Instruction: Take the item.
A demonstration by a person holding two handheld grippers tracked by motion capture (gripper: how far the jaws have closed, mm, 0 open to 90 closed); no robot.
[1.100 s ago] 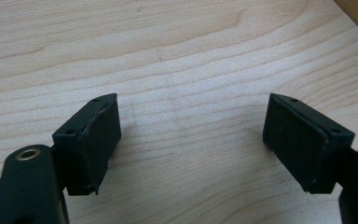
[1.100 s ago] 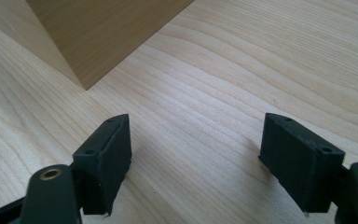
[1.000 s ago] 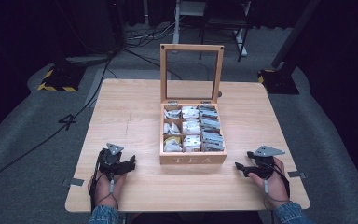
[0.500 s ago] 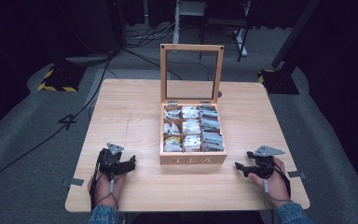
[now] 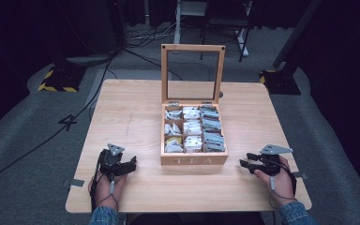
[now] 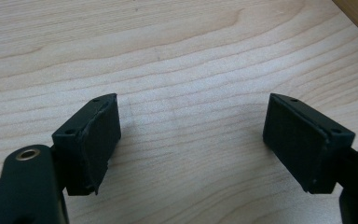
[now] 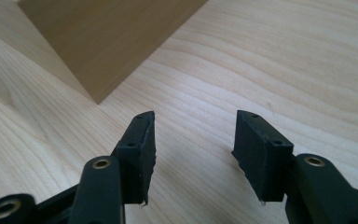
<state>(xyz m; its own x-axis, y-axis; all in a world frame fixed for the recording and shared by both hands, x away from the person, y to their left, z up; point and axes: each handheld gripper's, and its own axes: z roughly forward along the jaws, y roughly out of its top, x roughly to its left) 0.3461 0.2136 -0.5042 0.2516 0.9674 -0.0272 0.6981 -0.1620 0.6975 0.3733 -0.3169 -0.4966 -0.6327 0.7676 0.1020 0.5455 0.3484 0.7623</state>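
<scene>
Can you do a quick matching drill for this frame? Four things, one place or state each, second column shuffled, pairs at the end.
Things
1. tea box lid
2. left gripper
3. right gripper
4. tea bags

States
A. jaws part closed, nothing between them, right of the box
B. standing upright, open
C. jaws wide, empty, left of the box
D. sorted in compartments

Pairs: 1-B, 2-C, 3-A, 4-D

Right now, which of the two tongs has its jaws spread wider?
The left tongs: in the left gripper view its jaws stand far apart over bare table. The right tongs, whose jaws have just been closing with nothing between them, show a narrower gap.
</scene>
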